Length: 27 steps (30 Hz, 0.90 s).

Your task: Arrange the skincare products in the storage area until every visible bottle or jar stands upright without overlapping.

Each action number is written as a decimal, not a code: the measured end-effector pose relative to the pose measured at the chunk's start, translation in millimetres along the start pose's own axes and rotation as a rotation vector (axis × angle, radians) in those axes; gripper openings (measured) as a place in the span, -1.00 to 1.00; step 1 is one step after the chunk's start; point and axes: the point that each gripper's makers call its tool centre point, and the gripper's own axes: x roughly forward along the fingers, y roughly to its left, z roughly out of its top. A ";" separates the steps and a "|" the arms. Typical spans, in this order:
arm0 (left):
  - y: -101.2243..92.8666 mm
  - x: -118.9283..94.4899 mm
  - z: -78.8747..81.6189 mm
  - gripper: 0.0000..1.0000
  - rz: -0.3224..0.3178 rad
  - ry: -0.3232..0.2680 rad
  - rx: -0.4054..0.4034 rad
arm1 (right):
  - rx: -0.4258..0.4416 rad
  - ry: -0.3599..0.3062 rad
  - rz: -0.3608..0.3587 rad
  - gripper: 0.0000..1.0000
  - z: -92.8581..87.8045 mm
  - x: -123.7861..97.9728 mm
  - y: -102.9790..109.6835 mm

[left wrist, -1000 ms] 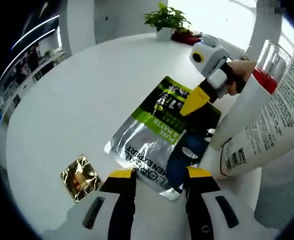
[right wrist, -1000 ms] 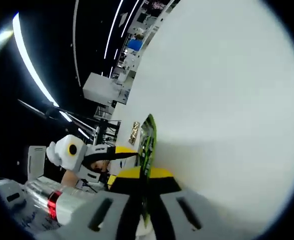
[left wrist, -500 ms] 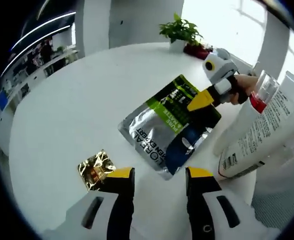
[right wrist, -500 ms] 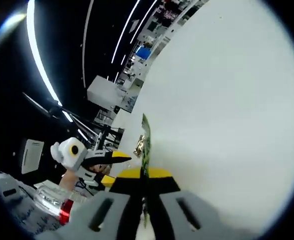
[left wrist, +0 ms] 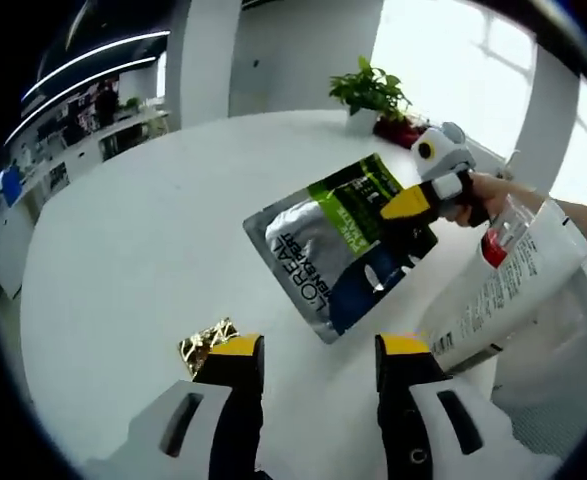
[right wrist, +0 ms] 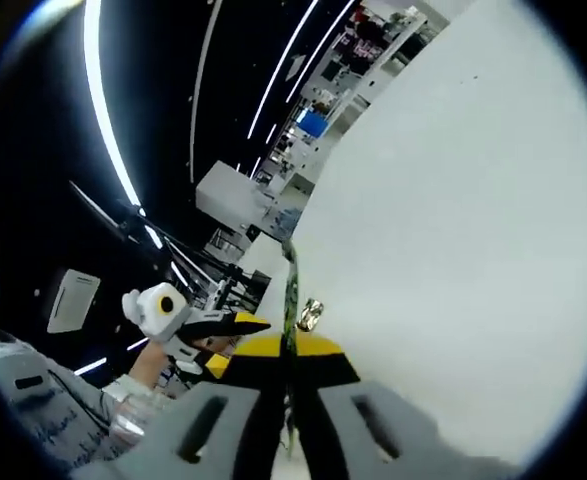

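A silver, green and blue L'Oreal pouch [left wrist: 335, 240] hangs tilted above the white table [left wrist: 143, 230], and my right gripper [left wrist: 405, 203] is shut on its right edge. In the right gripper view the pouch [right wrist: 291, 285] is seen edge-on between the shut jaws of my right gripper [right wrist: 288, 345]. My left gripper [left wrist: 319, 350] is open and holds nothing, below the pouch. A white tube [left wrist: 498, 295] with a red band and a clear cap leans at the right. A small gold foil sachet [left wrist: 205, 340] lies on the table by my left jaw.
A potted plant [left wrist: 371, 88] stands at the table's far edge. A hand [left wrist: 483, 192] holds the right gripper. In the right gripper view the left gripper [right wrist: 218, 325] and the gold sachet [right wrist: 311, 313] appear at lower left, with shelves and ceiling lights behind.
The right gripper has lifted the pouch off the table and turned it more upright. The left gripper view has drawn back, so the pouch, tube and sachet look farther away.
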 end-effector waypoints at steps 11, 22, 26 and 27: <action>12.2 5.5 26.2 -0.15 -0.090 -0.055 -0.048 | -0.097 0.008 0.103 -0.98 7.4 6.6 20.3; -2.6 11.7 39.7 -0.26 -0.235 -0.127 -0.137 | -0.204 0.019 0.224 -0.98 3.8 5.0 41.5; -8.9 10.5 44.5 -0.39 -0.267 -0.148 -0.155 | -0.241 0.016 0.263 -0.98 2.0 4.0 49.3; -10.5 10.2 45.2 -0.43 -0.275 -0.150 -0.154 | -0.241 0.015 0.266 -0.98 2.0 4.2 50.2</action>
